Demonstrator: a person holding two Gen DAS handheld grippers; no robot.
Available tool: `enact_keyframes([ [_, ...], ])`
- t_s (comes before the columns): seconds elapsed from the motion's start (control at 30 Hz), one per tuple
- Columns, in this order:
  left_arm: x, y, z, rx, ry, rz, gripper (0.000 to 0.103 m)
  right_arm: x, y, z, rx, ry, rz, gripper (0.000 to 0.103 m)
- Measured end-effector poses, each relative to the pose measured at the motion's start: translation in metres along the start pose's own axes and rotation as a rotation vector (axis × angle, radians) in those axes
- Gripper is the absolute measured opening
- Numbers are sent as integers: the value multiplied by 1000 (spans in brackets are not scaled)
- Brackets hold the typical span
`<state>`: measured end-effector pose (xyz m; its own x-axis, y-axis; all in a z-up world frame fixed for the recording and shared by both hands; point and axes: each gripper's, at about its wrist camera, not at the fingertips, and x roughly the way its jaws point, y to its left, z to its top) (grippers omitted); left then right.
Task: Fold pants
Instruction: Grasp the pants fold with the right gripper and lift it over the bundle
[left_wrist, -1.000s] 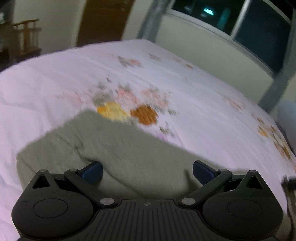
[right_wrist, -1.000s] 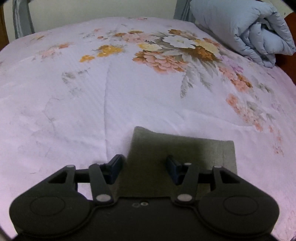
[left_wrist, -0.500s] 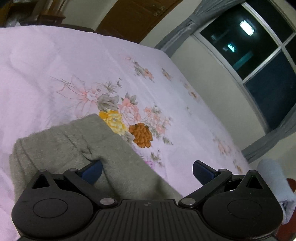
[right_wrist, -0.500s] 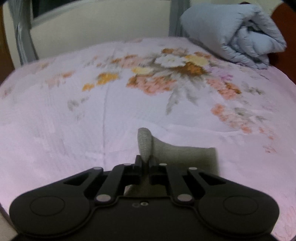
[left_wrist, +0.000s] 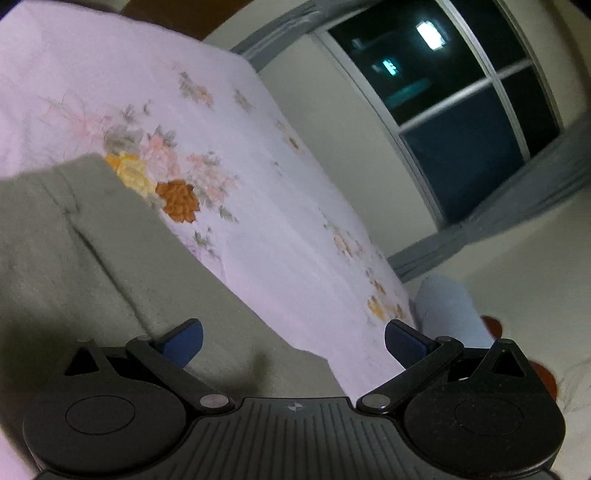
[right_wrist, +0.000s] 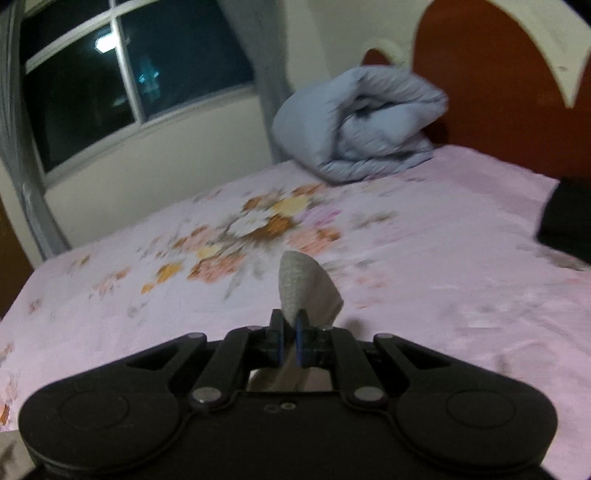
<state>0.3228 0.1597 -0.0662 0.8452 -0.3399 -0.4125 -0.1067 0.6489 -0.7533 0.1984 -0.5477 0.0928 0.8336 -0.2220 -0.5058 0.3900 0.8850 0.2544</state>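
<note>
Grey-green pants (left_wrist: 85, 258) lie spread on a bed, filling the lower left of the left wrist view, a long crease running through the cloth from the upper left down toward the left tool (left_wrist: 293, 338). That tool hangs over the garment with its blue-padded fingers (left_wrist: 183, 341) spread wide and nothing between them; its left finger sits above the fabric, its right one above the pink floral bedsheet (left_wrist: 280, 229) just past the cloth's edge. Farther right in that view a dark window (left_wrist: 465, 110) with a grey frame looks onto night, and a pale blue bundle shows at the bed's far end.

In the right wrist view the same window (right_wrist: 110, 85) stands at upper left above the sheet (right_wrist: 424, 258). At centre the right tool (right_wrist: 289, 341) is clamped narrow on a fold of the pants (right_wrist: 303, 290), which rises in a rounded peak above the fingers, clear of the bed. To the right a rolled light-blue quilt (right_wrist: 354, 125) rests on the sheet against a reddish-brown headboard (right_wrist: 498, 85). The frames are motion-blurred
</note>
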Motion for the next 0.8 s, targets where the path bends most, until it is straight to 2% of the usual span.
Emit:
enact_keyframes([
  [0.17,-4,-18,1,256,-14,214,103,-31,-39,-18,38,12,-22,0],
  [0.23,-4,-17,3,318,-8,286,103,-37,-54,-34,66,27,-11,0],
  [0.3,-1,-16,2,371,7,309,103,-40,-64,-51,90,41,-8,0],
  [0.47,1,-12,-9,414,60,356,103,-50,-101,-88,231,27,-7,0],
  [0.63,-4,-17,-20,407,76,340,103,-62,-121,-119,314,28,-3,0],
  [0.8,-9,-24,-24,413,86,332,103,-73,-131,-129,366,15,8,0],
])
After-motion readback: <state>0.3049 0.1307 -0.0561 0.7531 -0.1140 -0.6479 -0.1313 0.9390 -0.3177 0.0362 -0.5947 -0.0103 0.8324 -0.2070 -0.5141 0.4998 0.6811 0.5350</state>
